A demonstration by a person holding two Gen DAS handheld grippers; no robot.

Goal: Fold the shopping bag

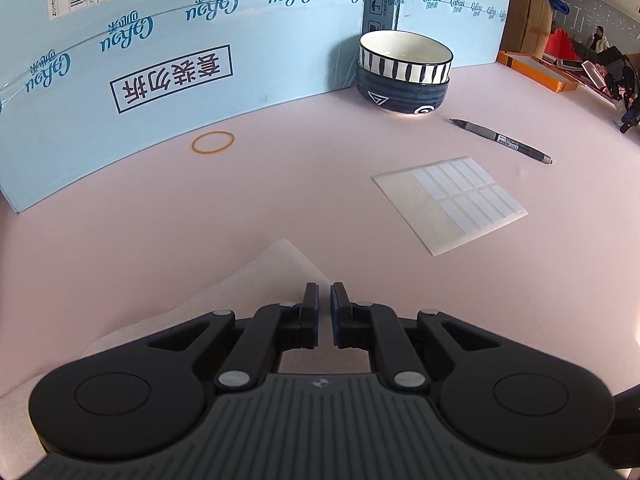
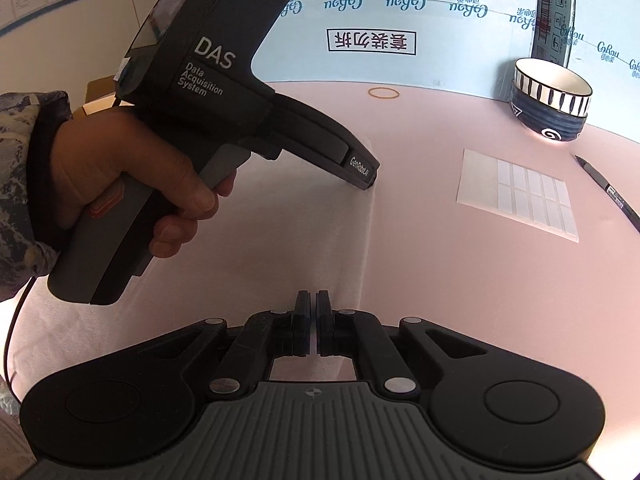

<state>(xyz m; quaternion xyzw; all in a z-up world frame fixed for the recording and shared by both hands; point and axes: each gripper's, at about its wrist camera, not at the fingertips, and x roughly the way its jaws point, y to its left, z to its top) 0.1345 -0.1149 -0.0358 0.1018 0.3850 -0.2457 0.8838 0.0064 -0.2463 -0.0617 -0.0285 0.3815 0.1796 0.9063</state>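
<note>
The shopping bag [image 2: 304, 216] is seen lying flat on the pink bench [image 2: 460, 304] as a white, cloth-like sheet. Its straight right edge runs away from the camera in the right wrist view, from beside the right tool [image 2: 313, 300] up to the nose of the left tool [image 2: 366, 178]. The bag's long axis cannot be told, since its left part is hidden behind the person's hand [image 2: 132, 168].

The left tool [image 1: 325, 294] is held over the far right corner of the bag [image 1: 280, 272], with that corner [image 1: 285, 242] poking out ahead of it. Its jaws are drawn close together with a narrow gap between them, and no cloth can be seen pinched there; whether fabric is caught lower down cannot be told. The right tool is set at the near end of the same edge, its jaws nearly closed, and again a grasp on the bag cannot be confirmed.

Both tools are thus placed along one edge, with the bulk of the bag lying to their left. A fold made from here would be judged to carry that edge leftward across the sheet. Whether the sheet is already folded over cannot be settled.

Beyond the bag, a label sheet [image 2: 520, 196], a pen [image 1: 500, 140], stacked bowls [image 1: 404, 76] and a rubber band [image 1: 213, 142] are seen well apart from it.
</note>
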